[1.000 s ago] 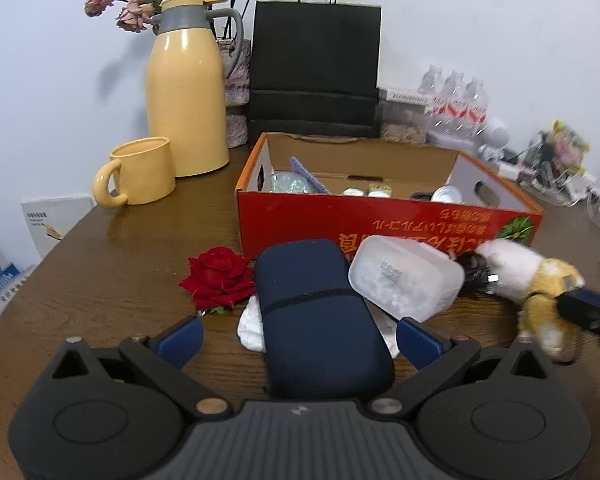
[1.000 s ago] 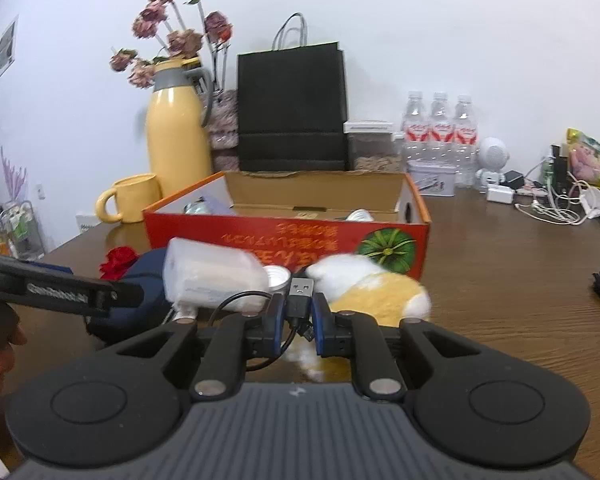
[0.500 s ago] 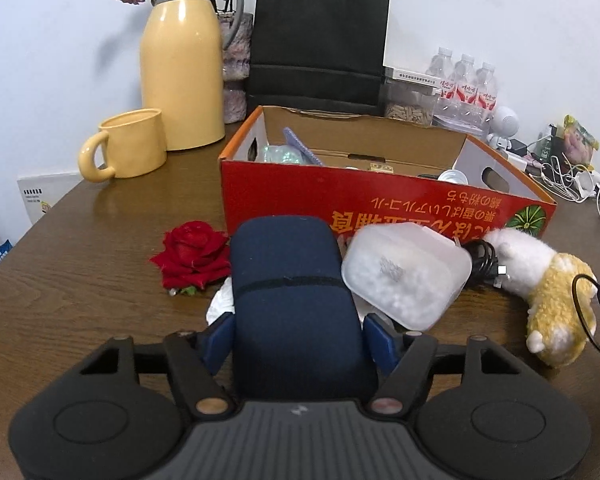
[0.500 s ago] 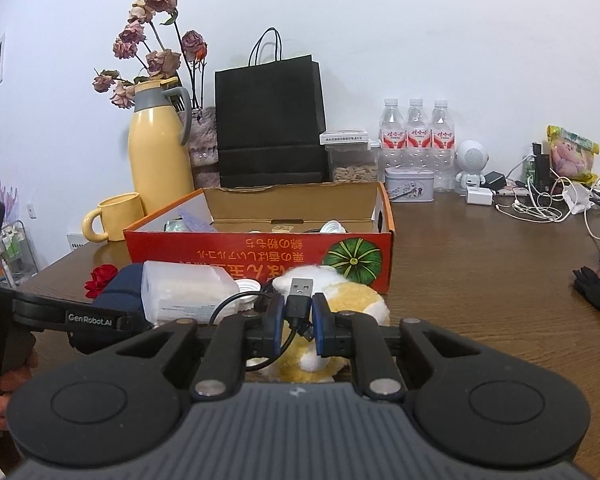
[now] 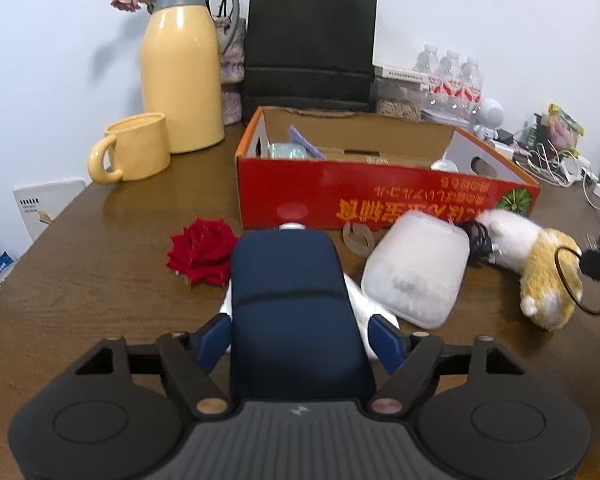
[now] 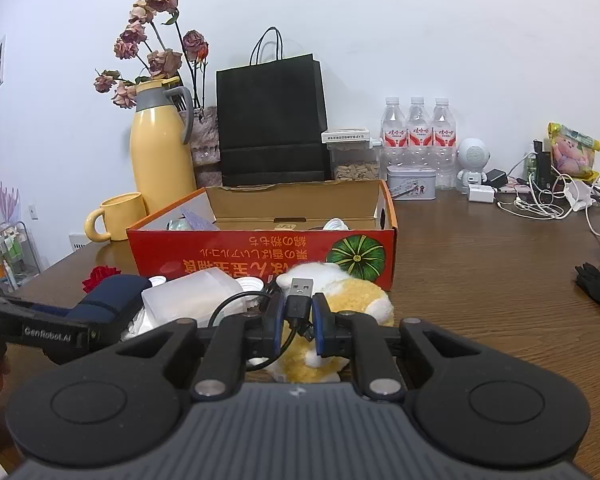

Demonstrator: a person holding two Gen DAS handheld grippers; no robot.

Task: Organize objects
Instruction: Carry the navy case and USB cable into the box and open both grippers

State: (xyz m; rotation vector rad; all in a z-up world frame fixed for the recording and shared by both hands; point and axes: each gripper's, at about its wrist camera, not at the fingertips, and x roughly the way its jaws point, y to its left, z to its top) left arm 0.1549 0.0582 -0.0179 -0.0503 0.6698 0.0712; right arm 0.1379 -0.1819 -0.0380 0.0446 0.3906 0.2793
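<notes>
Down at the front of the table (image 5: pixel 80 280), the left tool (image 5: pixel 300 338) straddles a navy case (image 5: pixel 292 300), and its jaws have just been closing and then easing apart a little; the left finger looks to be against the case's flank while a sliver of gap shows at the right one, so I read this as not yet a firm hold. To do it well, I'd say centre the case between the fingers, squeeze evenly on both long sides, then lift clear of the white pouch (image 5: pixel 416 276) leaning beside it. Over on the right, the right tool (image 6: pixel 298 320) is clenched on a black cable (image 6: pixel 298 300), plug end poking up, above the plush toy (image 6: pixel 356 292). Behind everything sits the red box (image 5: pixel 380 204), open-topped, already carrying a few small items: something pale blue at the left end, white pieces near the right. Plenty of floor space looks free in there.
</notes>
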